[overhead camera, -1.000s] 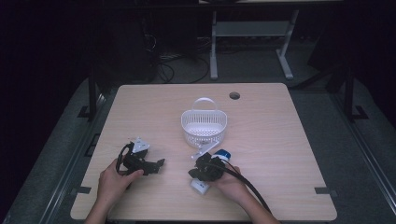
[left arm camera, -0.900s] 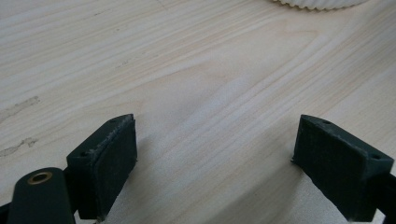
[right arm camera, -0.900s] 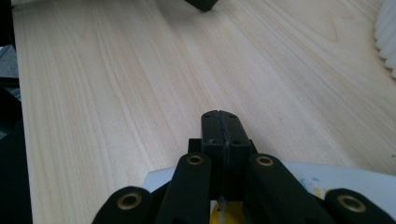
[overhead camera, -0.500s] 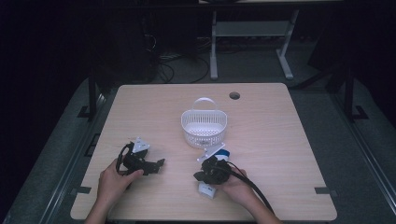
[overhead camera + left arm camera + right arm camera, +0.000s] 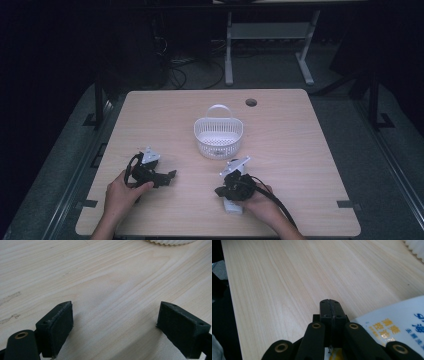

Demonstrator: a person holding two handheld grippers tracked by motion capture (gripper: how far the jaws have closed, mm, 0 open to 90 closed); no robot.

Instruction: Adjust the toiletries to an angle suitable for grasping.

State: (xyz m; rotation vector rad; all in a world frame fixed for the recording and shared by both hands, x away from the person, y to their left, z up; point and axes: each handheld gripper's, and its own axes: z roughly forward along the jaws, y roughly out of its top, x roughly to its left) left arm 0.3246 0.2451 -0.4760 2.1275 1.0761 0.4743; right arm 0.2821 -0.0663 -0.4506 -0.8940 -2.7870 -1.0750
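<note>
My left gripper (image 5: 170, 176) rests on the wooden table (image 5: 300, 145) near its front left, held by a hand. Its jaws stand wide open over bare wood (image 5: 115, 322). At the front centre my right gripper (image 5: 221, 191) has its jaws pressed together with nothing visible between the pads (image 5: 331, 306). A white packet (image 5: 397, 322) with blue and gold print lies under its right side; in the high view the white packet (image 5: 233, 206) pokes out below the hand. A white plastic basket (image 5: 218, 136) with a handle stands at the table's middle.
The basket's rim (image 5: 170, 242) lies beyond the left jaws, and the same rim (image 5: 418, 246) sits at the top right of the right gripper view. A cable hole (image 5: 251, 102) marks the far side. The table's left edge (image 5: 232, 302) drops to dark floor.
My right gripper has slid a little to the right and toward the near edge, and the white packet has come along with it. The left gripper has stayed put.
</note>
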